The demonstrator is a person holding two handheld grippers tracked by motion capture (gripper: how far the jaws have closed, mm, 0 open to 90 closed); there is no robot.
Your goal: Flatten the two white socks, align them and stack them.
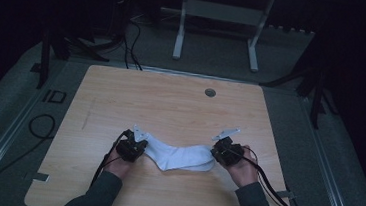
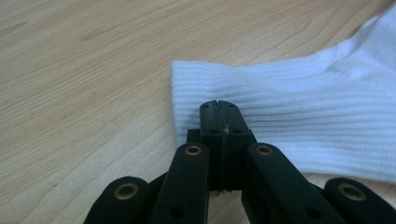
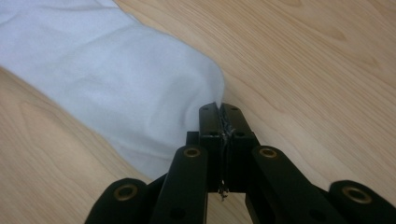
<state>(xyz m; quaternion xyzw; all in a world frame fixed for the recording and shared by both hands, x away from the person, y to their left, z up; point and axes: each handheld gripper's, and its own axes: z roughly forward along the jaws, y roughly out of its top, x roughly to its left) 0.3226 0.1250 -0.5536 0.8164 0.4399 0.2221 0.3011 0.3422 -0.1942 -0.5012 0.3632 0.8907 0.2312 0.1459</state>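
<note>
Soft, light, limp white sock [image 1: 179,155] flat on the tabletop [image 1: 170,107], left hand-held gripper [image 1: 136,148] clamped on the ribbed cuff, right hand-held gripper [image 1: 221,151] pinching the toe tip, edges likely best for holding.

A dim lab or test room: bare wooden table [image 1: 170,107] on carpet, loose cables [image 1: 43,126] (another desk frame [image 1: 217,30] behind).
</note>
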